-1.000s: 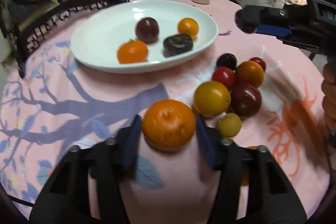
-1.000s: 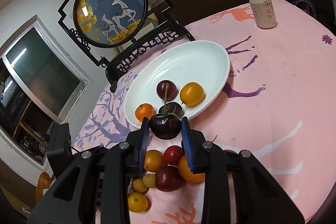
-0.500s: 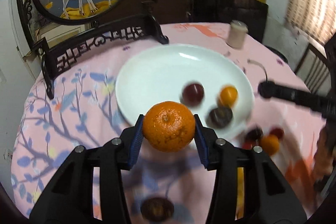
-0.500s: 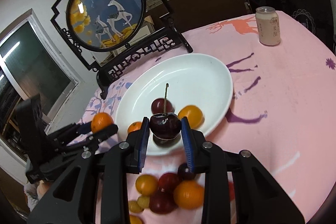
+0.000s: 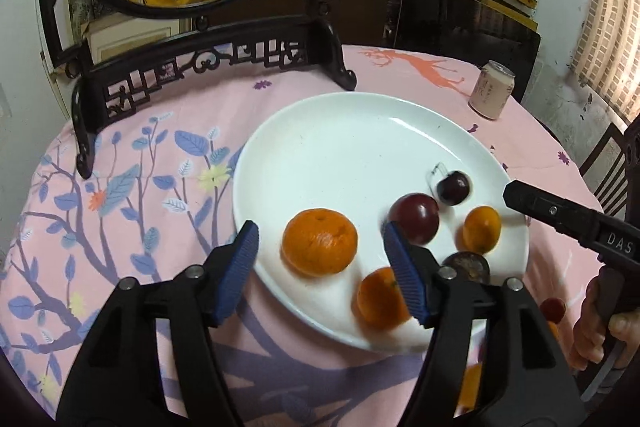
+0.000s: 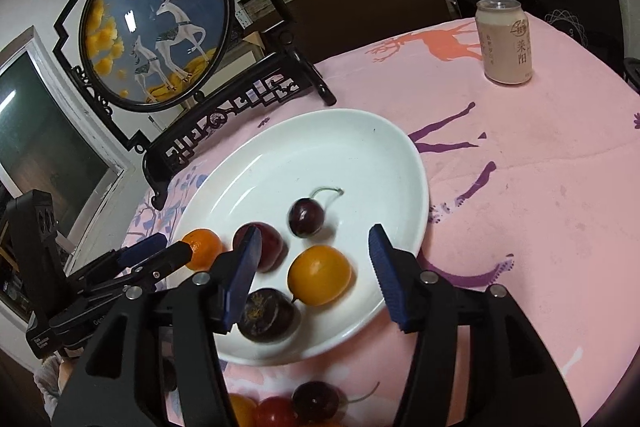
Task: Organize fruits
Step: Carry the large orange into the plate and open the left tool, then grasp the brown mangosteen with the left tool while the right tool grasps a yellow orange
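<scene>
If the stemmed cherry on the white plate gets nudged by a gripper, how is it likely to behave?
The cherry is round and glossy, so it would probably roll across the smooth plate and may slip from flat pads. Its thin curved stem looks flimsy, likely a poor handle. It looks small, so presumably light.

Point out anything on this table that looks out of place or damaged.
Nothing looks spilled or damaged. The only stragglers are a few fruits lying on the pink cloth just off the white plate, while the rest sit on it. The can stands upright, and the framed deer screen stands straight.
</scene>
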{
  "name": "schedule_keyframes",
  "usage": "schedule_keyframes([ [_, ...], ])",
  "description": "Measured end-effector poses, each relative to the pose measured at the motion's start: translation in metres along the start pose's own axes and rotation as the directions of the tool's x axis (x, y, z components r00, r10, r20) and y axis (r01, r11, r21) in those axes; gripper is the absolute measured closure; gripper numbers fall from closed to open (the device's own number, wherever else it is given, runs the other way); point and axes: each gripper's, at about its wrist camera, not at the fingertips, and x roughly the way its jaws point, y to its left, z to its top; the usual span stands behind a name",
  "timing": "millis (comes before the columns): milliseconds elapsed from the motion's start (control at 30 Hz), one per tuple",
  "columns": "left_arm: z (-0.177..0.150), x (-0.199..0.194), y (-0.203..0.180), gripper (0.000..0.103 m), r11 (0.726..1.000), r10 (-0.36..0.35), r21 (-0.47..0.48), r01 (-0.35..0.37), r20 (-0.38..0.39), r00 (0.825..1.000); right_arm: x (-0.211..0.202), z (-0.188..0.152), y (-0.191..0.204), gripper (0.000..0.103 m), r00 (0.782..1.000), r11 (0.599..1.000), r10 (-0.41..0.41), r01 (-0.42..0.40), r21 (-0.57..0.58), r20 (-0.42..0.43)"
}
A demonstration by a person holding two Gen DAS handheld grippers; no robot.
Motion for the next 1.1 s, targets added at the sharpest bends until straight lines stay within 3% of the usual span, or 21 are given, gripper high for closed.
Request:
schedule_keyframes([
  [233,-0.023,-0.022,-0.001,0.022,0.999,0.04,0.008,-0.041,0.028,0.999,-0.03,-0.024,0.031,0.044,0.991,0.98,-0.109,0.119,-0.159,0.073],
  [500,-0.057,-0.051,0.008,0.014,0.996,0.091,-0.023,-0.09,0.038,0.995,-0.055,-0.063,0.046,0.042,0.971,0.941,-0.196,0.225,-0.254,0.135],
  [800,-0.102,-0.078,0.01,0.008,0.993,0.118,-0.03,-0.118,-0.007,0.993,-0.082,-0.088,0.04,0.04,0.963,0.943,-0.214,0.248,-0.223,0.165],
  [1000,-0.113,-0.083,0.012,0.008,0.995,0.084,-0.045,-0.085,-0.023,0.996,-0.091,-0.099,0.036,0.04,0.971,0.955,-0.192,0.218,-0.199,0.142],
  [1100,-0.115,-0.077,0.008,0.008,0.997,0.071,-0.025,-0.072,-0.051,0.996,-0.093,-0.1,0.032,0.034,0.974,0.963,-0.182,0.204,-0.177,0.132],
])
